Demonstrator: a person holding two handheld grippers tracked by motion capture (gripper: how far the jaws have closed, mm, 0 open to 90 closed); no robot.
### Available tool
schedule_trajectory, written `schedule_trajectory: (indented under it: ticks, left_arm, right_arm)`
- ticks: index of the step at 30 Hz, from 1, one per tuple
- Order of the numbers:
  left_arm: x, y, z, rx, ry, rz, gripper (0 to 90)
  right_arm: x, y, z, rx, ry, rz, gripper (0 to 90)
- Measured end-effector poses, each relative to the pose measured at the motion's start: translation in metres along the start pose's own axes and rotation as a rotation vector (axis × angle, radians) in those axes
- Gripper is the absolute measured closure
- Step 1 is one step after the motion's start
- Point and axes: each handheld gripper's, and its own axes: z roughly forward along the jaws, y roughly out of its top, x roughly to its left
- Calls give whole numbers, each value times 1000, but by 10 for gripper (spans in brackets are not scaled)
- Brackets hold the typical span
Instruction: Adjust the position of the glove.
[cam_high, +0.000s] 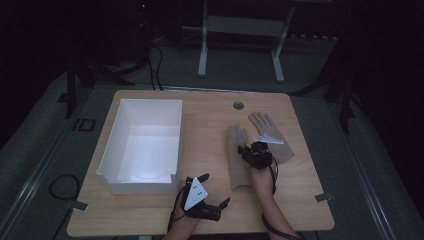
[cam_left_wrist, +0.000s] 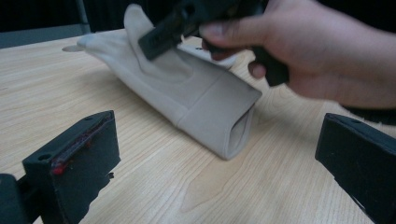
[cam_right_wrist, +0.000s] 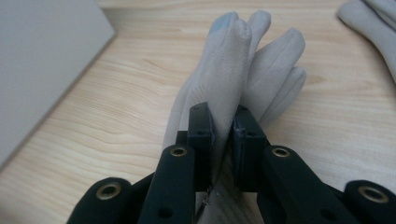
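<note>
Glove (cam_right_wrist: 224, 70) — pinched by right hand-held gripper (cam_right_wrist: 225, 135), mid-table.

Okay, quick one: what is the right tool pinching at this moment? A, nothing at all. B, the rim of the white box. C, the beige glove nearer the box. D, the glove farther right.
C: the right tool is shut on a fold of the nearer glove, beside the white box.

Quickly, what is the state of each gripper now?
Left gripper: open, holding nothing.
Right gripper: closed on the near glove.
</note>
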Motion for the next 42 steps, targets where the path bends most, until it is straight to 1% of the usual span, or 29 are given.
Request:
schedule_trajectory:
  ticks: [1, 3, 5, 7, 8, 10, 12, 14, 16, 19, 21, 24, 25, 26, 27, 28, 29, 31, 33, 35, 36, 37, 40, 42]
  left_arm:
    - [0, 0, 0, 0, -1, 0, 0]
    - [0, 0, 0, 0, -2, 0, 0]
    - [0, 0, 0, 2, -2, 2, 0]
    - [0, 0, 0, 1, -3, 4, 1]
    - [0, 0, 0, 1, -3, 3, 0]
    - [0, 0, 0, 1, -3, 4, 0]
    - [0, 0, 0, 1, -2, 4, 0]
    - [0, 0, 0, 1, -2, 3, 1]
    - [0, 0, 0, 1, -2, 3, 0]
    - [0, 0, 0, 1, -2, 3, 0]
    - [0, 0, 0, 1, -2, 3, 1]
    - [0, 0, 0, 1, -4, 0, 0]
    - [0, 0, 0, 1, -4, -2, 0]
    - [0, 0, 0, 1, -4, -2, 0]
    - [0, 0, 0, 1, -5, -2, 0]
    - [0, 0, 0, 1, -4, -1, 1]
    - [0, 0, 0, 1, -3, 0, 0]
    - [0, 0, 0, 2, -2, 2, 0]
    - [0, 0, 0, 1, -2, 1, 1]
    - [0, 0, 0, 1, -3, -1, 0]
    - [0, 0, 0, 3, -3, -1, 0]
    - [0, 0, 0, 2, -3, -1, 0]
    - [0, 0, 0, 2, -2, 0, 0]
    - [0, 0, 0, 3, -2, -1, 0]
  right_arm:
    - [-1, -3, 3, 0, -2, 1, 798]
    - [-2, -7, 7, 20, 5, 4, 791]
    - [-2, -12, 13, 50, -2, -15, 771]
    - [-2, -16, 17, 68, -9, -24, 735]
    - [-3, -18, 20, 79, -3, -26, 709]
    - [-3, -21, 22, 79, 1, -29, 650]
    - [-2, -22, 23, 76, -3, -45, 613]
    - [0, -22, 24, 80, -3, -71, 558]
    - [3, -22, 25, 77, -20, -92, 535]
    - [5, -22, 26, 79, -30, -108, 504]
    - [5, -20, 25, 82, -16, -112, 500]
    - [1, -15, 18, 58, 28, -133, 500]
    - [0, -14, 16, 53, 25, -145, 497]
    - [-2, -12, 13, 41, 22, -162, 499]
    - [-3, -10, 10, 33, 38, -173, 498]
    - [-5, -7, 7, 33, 42, -187, 492]
    - [-7, -5, 6, 30, 35, -200, 490]
    - [-12, 0, -1, 7, 47, -223, 485]
    - [-19, 4, -6, 0, 41, -248, 485]
    - [-28, 8, -12, -18, 37, -259, 480]
    - [-33, 10, -14, -17, 44, -259, 476]
    - [-37, 11, -16, -20, 37, -259, 473]
    - [-47, 14, -20, -17, 33, -269, 469]
    - [-53, 16, -20, -11, 40, -268, 469]
